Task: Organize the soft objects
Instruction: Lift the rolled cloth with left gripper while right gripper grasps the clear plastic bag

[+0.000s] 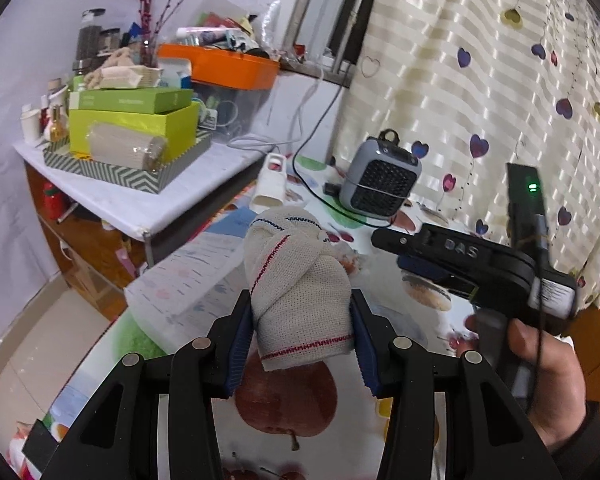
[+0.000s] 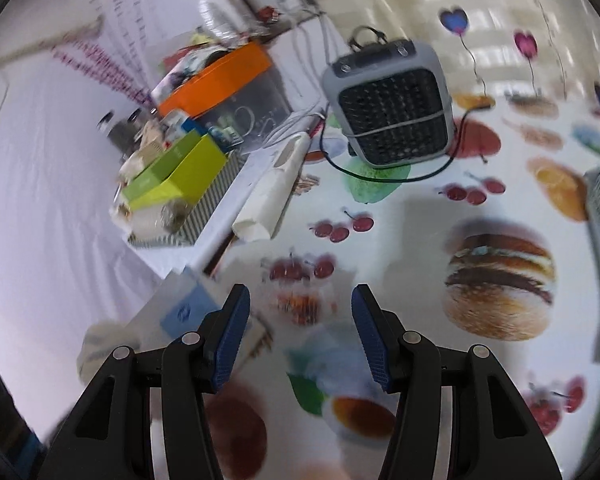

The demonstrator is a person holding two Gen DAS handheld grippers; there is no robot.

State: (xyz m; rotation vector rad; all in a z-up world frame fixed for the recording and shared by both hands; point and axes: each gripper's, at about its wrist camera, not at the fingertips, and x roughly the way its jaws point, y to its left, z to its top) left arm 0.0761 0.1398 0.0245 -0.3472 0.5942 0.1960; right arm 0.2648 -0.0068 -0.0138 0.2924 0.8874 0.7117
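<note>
Left wrist view: left gripper [image 1: 300,336] clamping a knotted white cloth [image 1: 298,286] with red and blue stitching between both blue pads, holding it above the fruit-print tablecloth [image 1: 188,288]. Right gripper [image 1: 424,256] showing at the right edge, carried by a hand [image 1: 548,376], pointing toward the grey fan heater [image 1: 380,178] near the heart-print curtain [image 1: 480,80]. Right wrist view: right gripper [image 2: 300,332] standing released, nothing between its pads, hanging over the tablecloth with the fan heater ahead and the orange-lidded box [image 2: 220,76] on the cluttered side table [image 2: 180,252] to the left.
</note>
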